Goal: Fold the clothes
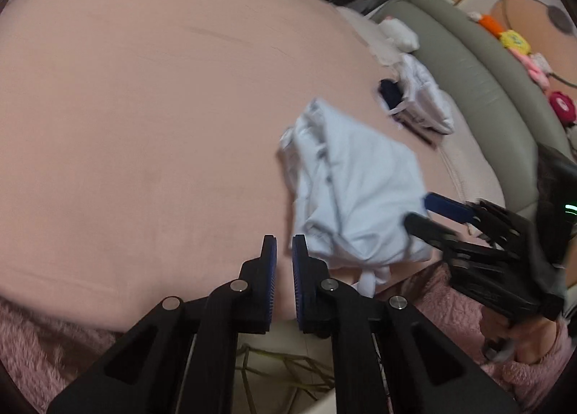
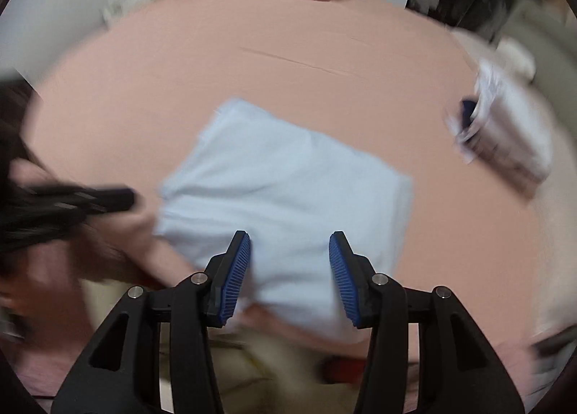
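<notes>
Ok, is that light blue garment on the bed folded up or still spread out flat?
Folded. The light blue garment lies as a compact, roughly square bundle on the pink bed, with layered edges visible along one side in the left wrist view.

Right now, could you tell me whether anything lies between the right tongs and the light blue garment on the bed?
Nothing visible does. The right tongs hang open directly over the near part of the light blue garment, with only air between. The left tongs sit off its edge, and the white pile lies apart.
</notes>
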